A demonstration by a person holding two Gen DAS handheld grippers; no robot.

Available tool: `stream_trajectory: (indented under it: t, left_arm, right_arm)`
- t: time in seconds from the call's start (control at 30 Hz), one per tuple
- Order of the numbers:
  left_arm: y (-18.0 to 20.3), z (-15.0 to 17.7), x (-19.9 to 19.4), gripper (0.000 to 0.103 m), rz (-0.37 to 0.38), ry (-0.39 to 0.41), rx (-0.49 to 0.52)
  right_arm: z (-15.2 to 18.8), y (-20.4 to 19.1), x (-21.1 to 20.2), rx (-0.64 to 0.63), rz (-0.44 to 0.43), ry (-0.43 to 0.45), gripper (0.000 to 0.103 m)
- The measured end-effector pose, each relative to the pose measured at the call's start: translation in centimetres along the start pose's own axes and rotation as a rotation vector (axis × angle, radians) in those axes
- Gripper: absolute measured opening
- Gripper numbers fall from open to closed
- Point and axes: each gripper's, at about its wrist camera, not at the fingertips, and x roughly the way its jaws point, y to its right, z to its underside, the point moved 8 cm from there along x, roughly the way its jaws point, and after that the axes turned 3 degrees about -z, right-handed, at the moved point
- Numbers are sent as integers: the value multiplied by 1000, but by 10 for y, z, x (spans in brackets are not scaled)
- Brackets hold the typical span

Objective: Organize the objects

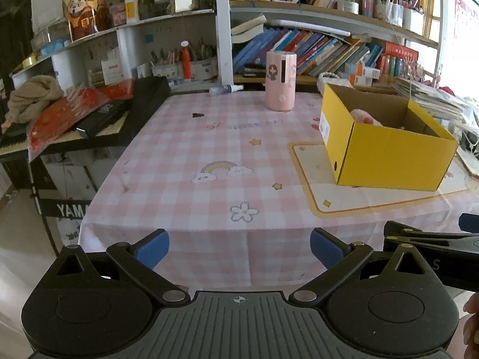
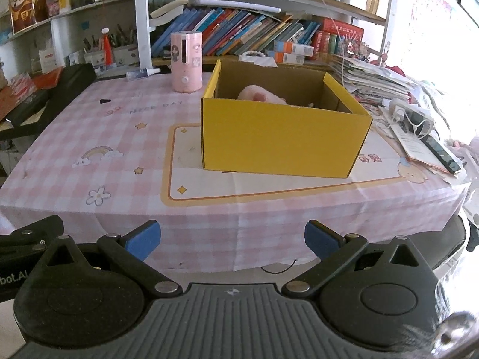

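I had both claws pulled back off the near edge of the table, low in each frame. The left gripper [image 1: 239, 246] had its blue pads spread wide with nothing between them, and the right gripper [image 2: 233, 240] was spread the same, also empty. I judged that this was a rest stance, either before reaching or with the tidying largely done.

The yellow box [image 2: 281, 137] sat right of centre in the right wrist view, on the cream panel printed into the tablecloth [image 2: 125, 125], open at the top so things could be dropped in from above. A soft pink object [image 2: 260, 95] already lay inside it, only its top showing over the rim; I could not tell what it was. The pink cylinder [image 2: 186, 61] stood upright at upper centre, well apart from the box, with a small spray bottle [image 2: 140, 73] lying on its side just left of it and a small dark scrap [image 2: 104, 100] loose on the cloth.

The pink check cloth was otherwise bare. Crowded bookshelves [image 2: 239, 30] filled the top of the frame, and stacked papers [image 2: 374, 80] sat at the right.
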Motion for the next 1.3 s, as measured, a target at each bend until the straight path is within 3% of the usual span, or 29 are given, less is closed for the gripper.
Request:
stream_trajectory:
  t: [0.7,1.3]
  left_arm:
    - [-9,-5,-1,103,-49,18,-27]
    - [-9,-7,5,103,-37,-1,-38]
  right_arm:
    - [-11,-5,-3,-17,18,48,103]
    - [-17,-5,0,-17,28,51,103]
